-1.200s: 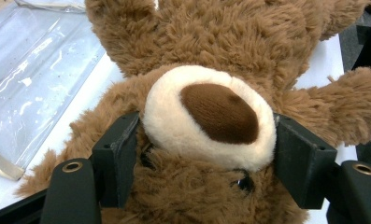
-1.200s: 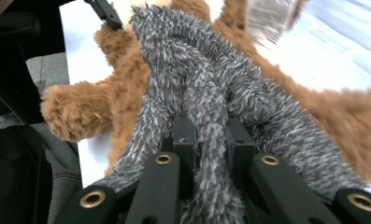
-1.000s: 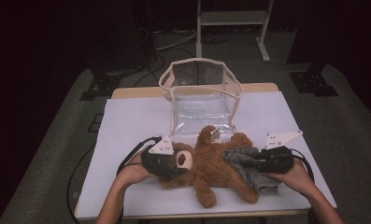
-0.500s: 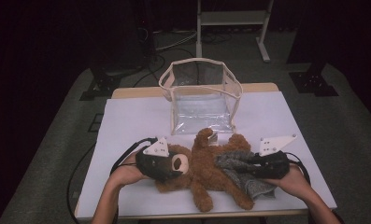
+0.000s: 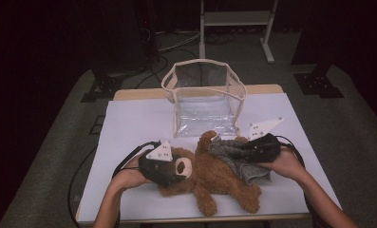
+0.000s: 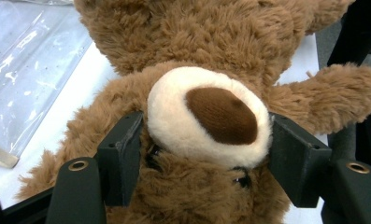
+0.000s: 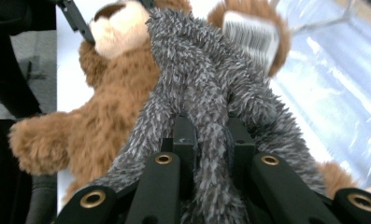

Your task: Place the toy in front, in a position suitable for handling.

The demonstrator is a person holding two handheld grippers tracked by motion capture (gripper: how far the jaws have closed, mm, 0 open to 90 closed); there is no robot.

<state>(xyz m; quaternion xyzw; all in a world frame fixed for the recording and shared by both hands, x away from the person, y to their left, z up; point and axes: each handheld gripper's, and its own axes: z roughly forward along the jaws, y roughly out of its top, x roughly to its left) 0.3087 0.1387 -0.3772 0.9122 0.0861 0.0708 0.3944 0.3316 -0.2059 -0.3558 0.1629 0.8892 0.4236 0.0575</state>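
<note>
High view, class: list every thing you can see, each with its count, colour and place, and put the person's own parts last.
Teddy bear: one, brown, lying on the table's near half.
Fuzzy cloth: one, grey, draped over the bear.
Clear bag: one, transparent with beige trim, standing open behind the bear.
Table: one, white top.
Metal stand: one, white, beyond the table.
Left gripper: one, black, fingers clamping the bear's head.
Right gripper: one, black, fingers pinching the cloth.

Dark lab: cables, equipment stands.

The high view is dim, darkness all round, light falling only on the white table. Glare streaks the clear bag. Close fur in the right gripper view blurs.
</note>
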